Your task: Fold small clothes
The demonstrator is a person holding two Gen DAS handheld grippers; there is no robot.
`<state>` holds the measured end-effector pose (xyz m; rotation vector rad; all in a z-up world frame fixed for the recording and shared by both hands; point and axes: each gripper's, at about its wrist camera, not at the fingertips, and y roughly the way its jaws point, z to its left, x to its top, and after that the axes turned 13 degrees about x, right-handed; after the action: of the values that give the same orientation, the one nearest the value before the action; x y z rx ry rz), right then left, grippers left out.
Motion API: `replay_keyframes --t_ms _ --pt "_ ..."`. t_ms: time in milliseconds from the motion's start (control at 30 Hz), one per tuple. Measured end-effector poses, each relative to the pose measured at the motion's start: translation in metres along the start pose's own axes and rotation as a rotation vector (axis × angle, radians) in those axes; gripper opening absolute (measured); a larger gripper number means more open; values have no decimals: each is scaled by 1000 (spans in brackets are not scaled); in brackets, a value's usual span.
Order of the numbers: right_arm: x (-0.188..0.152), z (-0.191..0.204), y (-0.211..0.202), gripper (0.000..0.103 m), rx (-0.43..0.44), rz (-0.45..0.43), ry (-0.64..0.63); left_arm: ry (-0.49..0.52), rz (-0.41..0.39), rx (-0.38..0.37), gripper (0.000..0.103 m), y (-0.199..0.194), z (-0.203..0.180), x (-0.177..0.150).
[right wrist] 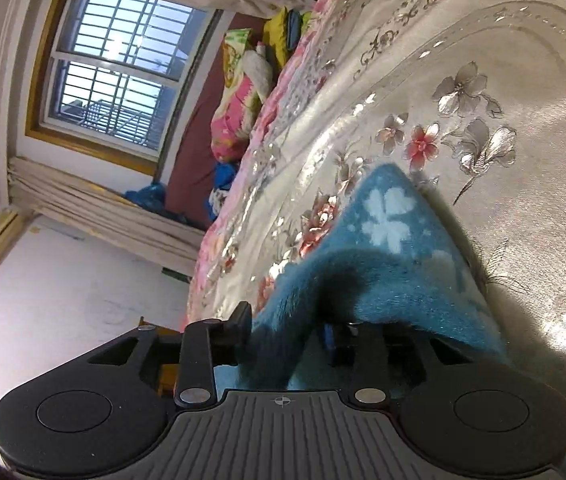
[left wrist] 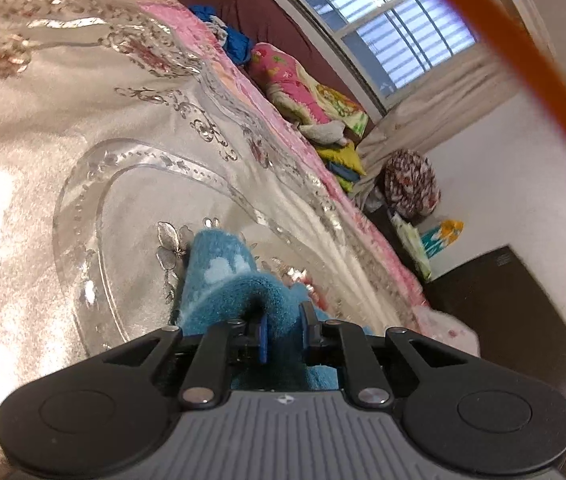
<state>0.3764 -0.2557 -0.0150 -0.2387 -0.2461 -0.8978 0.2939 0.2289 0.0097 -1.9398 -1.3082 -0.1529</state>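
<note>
A small fuzzy blue cloth with pale clover prints (left wrist: 223, 272) lies bunched on the silver embroidered bedspread (left wrist: 83, 184). My left gripper (left wrist: 283, 332) is shut on a fold of the blue cloth, which fills the gap between the fingers and drapes forward onto the bed. In the right wrist view the same blue cloth (right wrist: 395, 240) rises in a peak from the bedspread (right wrist: 523, 200). My right gripper (right wrist: 287, 332) is shut on its near edge; the fingertips are hidden by fabric.
The pink border of the bedspread (left wrist: 283, 120) runs along the bed edge. Beyond it lie a pink floral quilt (left wrist: 295, 84), piled clothes (left wrist: 235, 40), a patterned bundle (left wrist: 411, 184) and a window (left wrist: 383, 20). A dark cabinet (left wrist: 503, 312) stands at the right.
</note>
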Motion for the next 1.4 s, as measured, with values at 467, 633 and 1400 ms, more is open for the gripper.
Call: replay_keyframes --t_ms 467,633,1400 --pt "2 11 1 60 40 22 -15 -200 25 -78 32 -1 15 7" --pt "3 11 -2 62 58 27 -5 -221 -84 -49 46 -16 21 16" --pt "-32 57 -7 35 -417 50 -546 340 -86 291 52 -62 1 -67"
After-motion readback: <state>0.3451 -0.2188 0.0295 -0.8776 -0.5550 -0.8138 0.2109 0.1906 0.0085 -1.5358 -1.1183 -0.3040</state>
